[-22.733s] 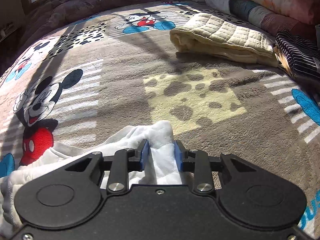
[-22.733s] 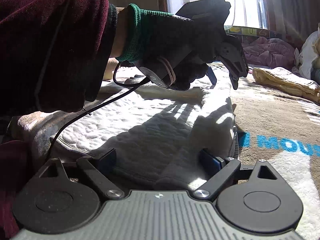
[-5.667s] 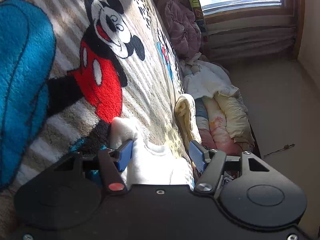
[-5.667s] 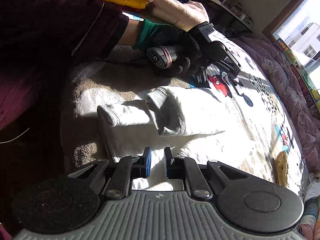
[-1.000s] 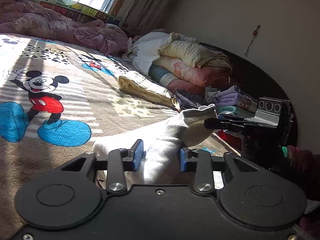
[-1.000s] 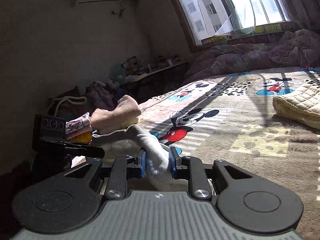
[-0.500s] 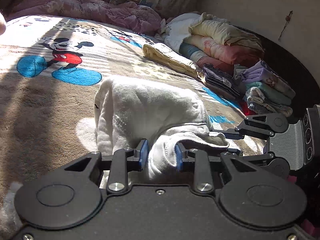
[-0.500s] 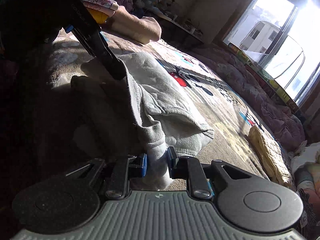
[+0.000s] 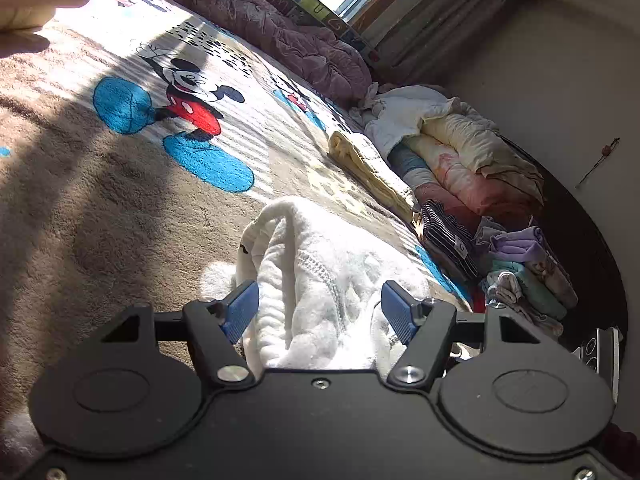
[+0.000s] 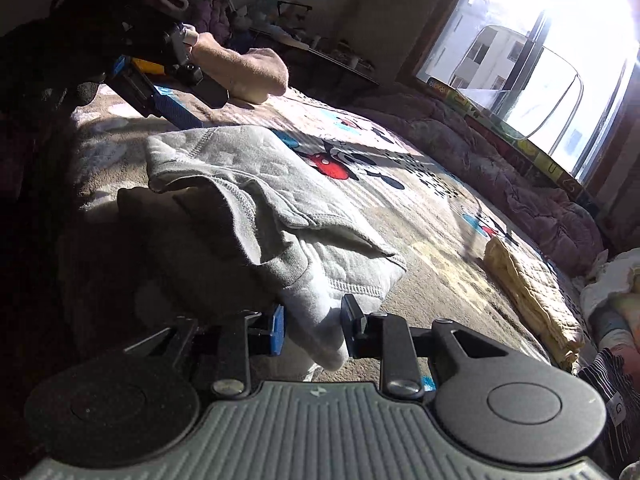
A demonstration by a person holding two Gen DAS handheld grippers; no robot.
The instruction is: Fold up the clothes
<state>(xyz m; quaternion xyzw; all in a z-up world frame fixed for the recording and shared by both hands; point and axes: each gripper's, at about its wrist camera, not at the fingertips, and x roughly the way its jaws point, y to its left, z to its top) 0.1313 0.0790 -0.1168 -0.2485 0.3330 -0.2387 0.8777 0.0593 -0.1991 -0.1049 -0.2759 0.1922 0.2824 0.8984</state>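
Note:
A white quilted garment (image 9: 320, 268) lies folded in a bundle on the Mickey Mouse blanket (image 9: 120, 184). My left gripper (image 9: 320, 312) is open, its blue pads either side of the garment's near edge. In the right wrist view the same garment (image 10: 256, 200) lies in shade, a cuffed sleeve folded on top. My right gripper (image 10: 312, 330) is open, with the sleeve cuff (image 10: 316, 320) between its jaws and clear of the pads. The left gripper (image 10: 172, 104) also shows at the garment's far end.
A folded yellow quilted cloth (image 9: 368, 168) lies beyond the garment. Stacks of folded clothes and bedding (image 9: 480, 184) line the right side by the wall. A purple comforter (image 10: 500, 172) runs under the window. A beige folded pile (image 10: 248, 72) sits at the far left.
Both grippers have opened and let go of the white garment, which now rests on the blanket. The left gripper's view has tilted toward the window.

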